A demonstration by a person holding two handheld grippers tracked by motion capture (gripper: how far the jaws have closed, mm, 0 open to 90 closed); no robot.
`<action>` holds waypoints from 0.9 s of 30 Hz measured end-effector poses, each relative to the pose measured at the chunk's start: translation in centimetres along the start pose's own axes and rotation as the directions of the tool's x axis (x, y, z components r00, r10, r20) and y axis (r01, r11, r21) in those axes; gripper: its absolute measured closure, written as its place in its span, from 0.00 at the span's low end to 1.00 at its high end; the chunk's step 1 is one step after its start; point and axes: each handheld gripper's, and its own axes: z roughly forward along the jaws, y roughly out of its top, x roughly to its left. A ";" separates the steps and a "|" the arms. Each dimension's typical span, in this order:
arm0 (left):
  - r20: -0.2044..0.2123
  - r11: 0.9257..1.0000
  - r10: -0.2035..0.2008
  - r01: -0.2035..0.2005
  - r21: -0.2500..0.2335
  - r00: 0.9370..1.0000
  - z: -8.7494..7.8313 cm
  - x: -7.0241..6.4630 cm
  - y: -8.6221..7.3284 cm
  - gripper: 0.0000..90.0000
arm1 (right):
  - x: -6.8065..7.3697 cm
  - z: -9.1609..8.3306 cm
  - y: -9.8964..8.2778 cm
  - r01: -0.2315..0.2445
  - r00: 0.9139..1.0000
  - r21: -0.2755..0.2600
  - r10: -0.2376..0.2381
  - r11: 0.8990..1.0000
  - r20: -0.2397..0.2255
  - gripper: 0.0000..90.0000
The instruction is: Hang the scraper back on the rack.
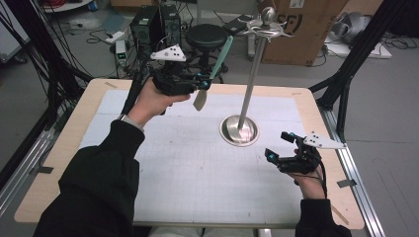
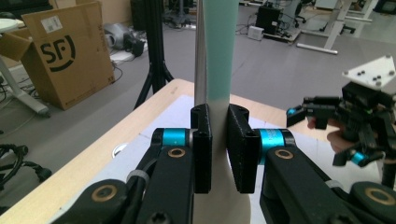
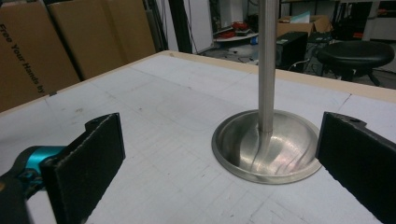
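Left gripper (image 1: 201, 82), jaws clamped on a light, stiff teal spatula (image 1: 216, 69) mid-handle, left of the steel stand (image 1: 240, 129); right gripper (image 1: 279, 146) gapes empty.

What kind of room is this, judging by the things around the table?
Probably a lab or workshop, not a home. Cardboard shipping boxes stand on the bare floor, computer towers sit amid loose cables behind the table, and black tripod legs stand beside it.

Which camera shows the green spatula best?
The high view: the whole spatula shows, held by the left gripper. The left gripper view shows its handle between the jaws.
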 end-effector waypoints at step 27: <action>-0.042 1.000 0.027 -0.028 -0.004 0.999 1.8 -0.3 1.4 0.90 | -0.1 -0.6 -0.1 -0.005 1.000 -0.008 0.005 1.000 0.008 0.00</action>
